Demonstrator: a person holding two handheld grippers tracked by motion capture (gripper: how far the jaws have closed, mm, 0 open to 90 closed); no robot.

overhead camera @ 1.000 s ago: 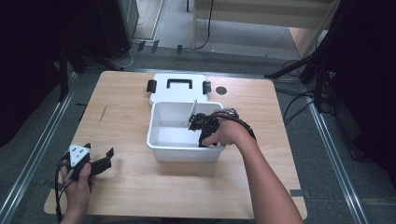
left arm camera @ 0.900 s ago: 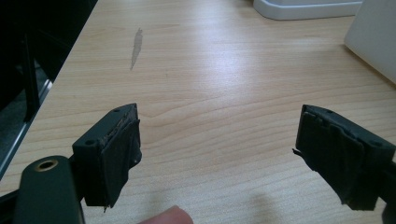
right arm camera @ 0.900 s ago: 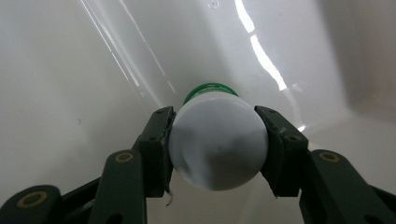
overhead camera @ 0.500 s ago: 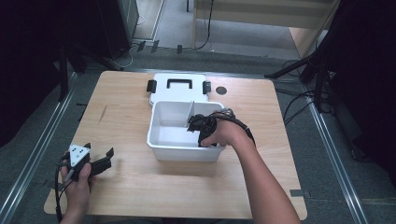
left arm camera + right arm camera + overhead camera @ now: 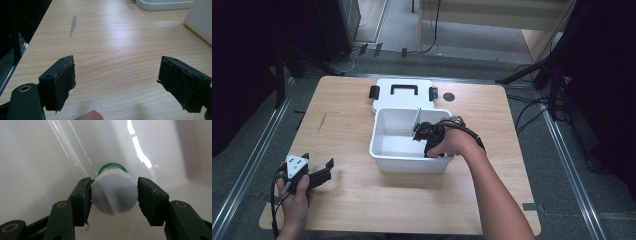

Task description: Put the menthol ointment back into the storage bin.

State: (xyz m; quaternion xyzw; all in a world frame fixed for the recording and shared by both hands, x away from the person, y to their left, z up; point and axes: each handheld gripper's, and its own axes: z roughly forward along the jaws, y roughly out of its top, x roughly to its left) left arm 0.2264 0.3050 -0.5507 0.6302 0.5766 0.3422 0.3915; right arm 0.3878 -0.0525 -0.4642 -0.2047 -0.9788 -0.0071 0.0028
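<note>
- Table (image 5: 352, 125): light wood top, bearing a grey streak (image 5: 72, 25) on its left part.
- Bin (image 5: 384, 150): white, open-topped, at mid-table; an upright divider (image 5: 416, 122) splits it into a left and a right compartment.
- Lid (image 5: 404, 97): white, black handle and two black clasps, lying flat just behind the bin and touching its far edge.
- Black disc (image 5: 449, 96): small, on the table just right of the lid.
- Bottle (image 5: 114, 192): white body, green cap, lying on its side in the bin's right compartment, cap pointing away from the right gripper's camera towards the wall.
- Right gripper (image 5: 430, 136): reaching down into the right compartment; its jaws have just been opening, with the bottle between them. The left pad looks to be at the bottle's side, while a narrow gap shows at the right pad; grip released.
- Left gripper (image 5: 319, 174): near the table's front-left corner, well apart from the bin; jaws spread wide, holding nothing, over bare wood.
</note>
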